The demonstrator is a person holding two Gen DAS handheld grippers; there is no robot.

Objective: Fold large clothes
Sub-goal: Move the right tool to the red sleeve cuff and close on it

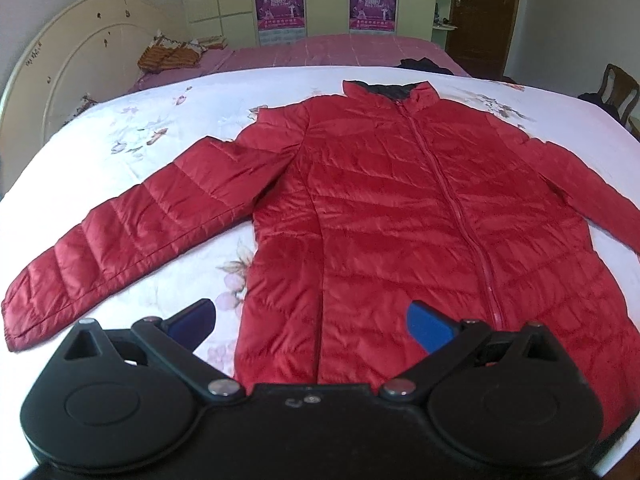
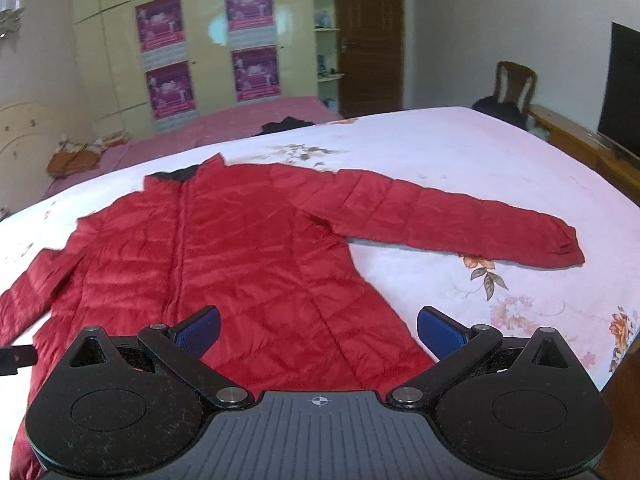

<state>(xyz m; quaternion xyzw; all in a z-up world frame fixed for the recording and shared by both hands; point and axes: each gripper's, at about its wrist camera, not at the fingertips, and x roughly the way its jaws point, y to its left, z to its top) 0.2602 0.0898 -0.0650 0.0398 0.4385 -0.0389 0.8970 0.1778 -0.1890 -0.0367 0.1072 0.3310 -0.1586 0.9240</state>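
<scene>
No brand or label shows on the red quilted jacket [image 1: 384, 216], and the purple posters [image 2: 162, 24] on the pale yellow wardrobe [image 2: 112, 40] carry lines of writing too small and blurred to read. The jacket lies face up and spread flat on a white bedsheet [image 2: 460, 152] printed with pink and orange flowers — zipper closed, dark lining showing inside the collar, both sleeves stretched out to the sides.

The left gripper [image 1: 310, 320] hovers over the hem near the jacket's left edge, its blue fingers [image 1: 430, 326] spread wide with nothing between them. The right gripper [image 2: 318, 330] hangs over the hem's other side, equally wide apart and holding nothing.

Beyond the sheet lies a pink bedcover [image 1: 320, 50] with a dark garment [image 2: 286, 124] and a brown patterned bundle [image 1: 170, 54] on it, beside a cream headboard [image 1: 60, 68]. A brown door [image 2: 368, 36], a wooden chair [image 2: 514, 82] and a dark screen [image 2: 622, 88] stand further back.
</scene>
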